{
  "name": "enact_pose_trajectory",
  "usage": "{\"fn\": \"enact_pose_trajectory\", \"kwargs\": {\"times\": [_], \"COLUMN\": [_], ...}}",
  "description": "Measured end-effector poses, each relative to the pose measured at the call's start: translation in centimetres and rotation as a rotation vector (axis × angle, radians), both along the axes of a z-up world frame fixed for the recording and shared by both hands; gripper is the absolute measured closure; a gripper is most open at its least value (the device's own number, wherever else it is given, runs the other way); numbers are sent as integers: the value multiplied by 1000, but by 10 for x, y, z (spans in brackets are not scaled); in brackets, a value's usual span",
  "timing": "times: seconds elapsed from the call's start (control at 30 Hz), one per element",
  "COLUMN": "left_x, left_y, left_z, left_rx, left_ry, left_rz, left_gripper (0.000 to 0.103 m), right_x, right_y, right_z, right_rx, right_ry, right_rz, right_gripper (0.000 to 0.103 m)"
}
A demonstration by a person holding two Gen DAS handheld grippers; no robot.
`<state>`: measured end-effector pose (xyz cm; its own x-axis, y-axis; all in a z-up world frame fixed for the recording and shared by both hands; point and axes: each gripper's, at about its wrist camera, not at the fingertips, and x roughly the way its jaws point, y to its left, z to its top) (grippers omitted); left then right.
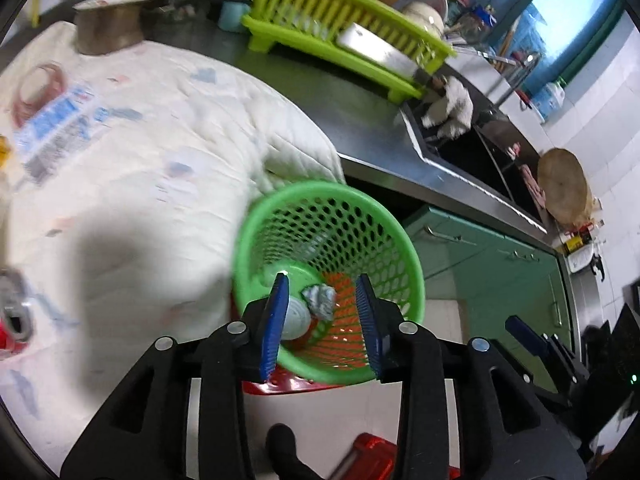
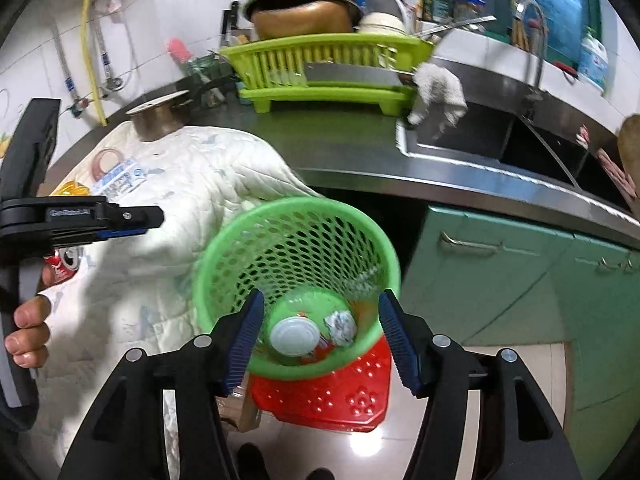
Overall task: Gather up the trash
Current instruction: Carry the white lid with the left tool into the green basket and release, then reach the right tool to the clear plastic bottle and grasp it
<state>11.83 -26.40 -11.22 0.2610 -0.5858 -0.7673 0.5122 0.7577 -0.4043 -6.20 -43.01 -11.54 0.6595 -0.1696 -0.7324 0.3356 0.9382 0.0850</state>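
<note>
A green mesh bin [image 1: 328,280] [image 2: 296,284] stands on a red stool [image 2: 332,396] beside the counter. Inside lie a white round lid [image 1: 298,318] [image 2: 290,336] and a crumpled foil wad [image 1: 320,300] [image 2: 340,326]. My left gripper [image 1: 324,284] is open and empty above the bin; it also shows from the side at the left of the right wrist view [image 2: 132,222]. My right gripper [image 2: 320,304] is open and empty above the bin. A red can [image 1: 12,324] [image 2: 64,266], a tape ring [image 2: 106,162] and a printed wrapper [image 1: 60,120] [image 2: 120,178] lie on the white quilted cloth [image 1: 140,160] [image 2: 180,184].
A lime dish rack [image 2: 328,76] with pots stands at the back of the steel counter [image 2: 360,160]. A sink [image 2: 500,140] with a rag [image 2: 440,88] is to the right. Green cabinets [image 2: 520,280] stand below. A metal lid [image 2: 158,116] rests on the cloth's far edge.
</note>
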Motion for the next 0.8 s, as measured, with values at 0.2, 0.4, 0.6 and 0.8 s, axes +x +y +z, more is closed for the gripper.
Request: {"fn": "enact_pose_trajectory", "kwargs": {"times": [0.2,0.4,0.6,0.8], "left_x": [1,1,-9,-22], "left_y": [59,142,216,284], "left_z": [22,35,42,46], "left_rx": [11,14,14,-22], "left_ry": [-45,-76,-101,-112], "left_rz": [96,247,384,530], "left_gripper": [61,58,53,47], "right_x": [24,57,100,152], "right_y": [27,69,120,175], "right_z": [11,28,48,66], "right_rx": [0,16,74,180], "right_ry": [-22,-55,-77,-49], "right_rz": [93,243,415,574], "right_gripper": [42,37,37,37]}}
